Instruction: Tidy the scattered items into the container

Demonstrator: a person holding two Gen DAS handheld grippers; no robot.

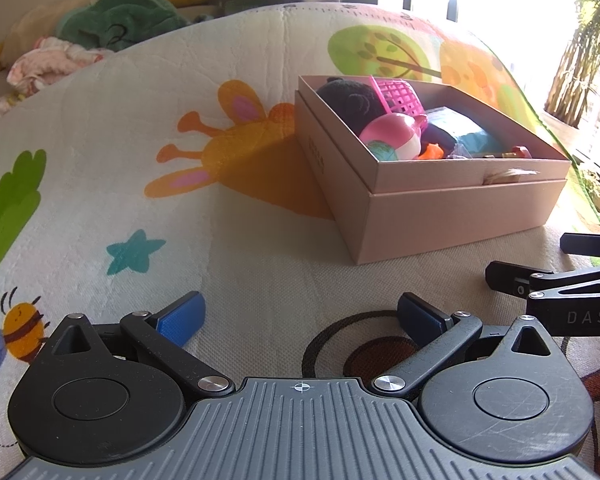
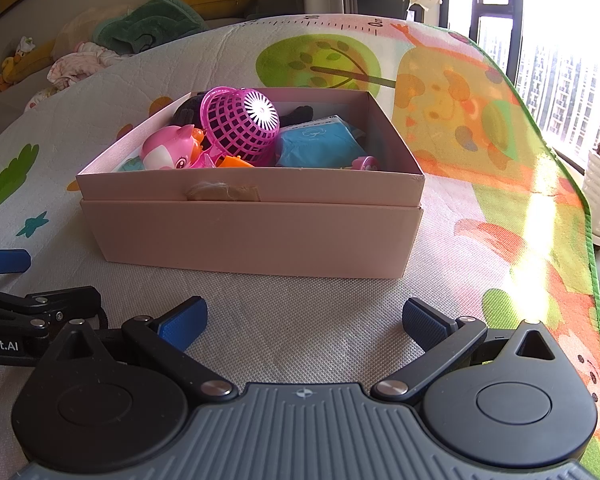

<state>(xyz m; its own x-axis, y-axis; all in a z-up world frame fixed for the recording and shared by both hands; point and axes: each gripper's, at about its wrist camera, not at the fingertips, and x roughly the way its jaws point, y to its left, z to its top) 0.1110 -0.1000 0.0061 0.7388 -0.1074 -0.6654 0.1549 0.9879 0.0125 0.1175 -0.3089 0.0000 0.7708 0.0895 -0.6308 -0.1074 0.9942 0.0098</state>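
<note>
1. Cardboard, pale pink and stiff, makes up the box; it sits on the printed play mat just ahead of both grippers, its tray nested in a wider base, so a lift by the upper rim might, I judge, pull the two apart.
2. Inside lie the gathered toys: a pink mesh basket tipped on its side; a pink round-headed figure against the near wall; a blue soft packet; a dark plush at the back; a small orange piece low between them.
3. Handling, as a judgement: the basket looks light, springy plastic, best pinched at its rim; the figure looks hard, smooth and rounded, so likely to slip unless taken across its narrowest part; the packet and plush look soft and will yield, so a firm grip through the middle suits them.
4. Left gripper: jaws spread wide, nothing between the blue pads; it hangs low over the mat, the box ahead and to its right.
5. Right gripper: jaws likewise wide and empty, squared to the box's long front wall.
6. No loose item shows on the mat in either view; the tidying looks finished or nearly so, though areas outside the views cannot be judged.
</note>
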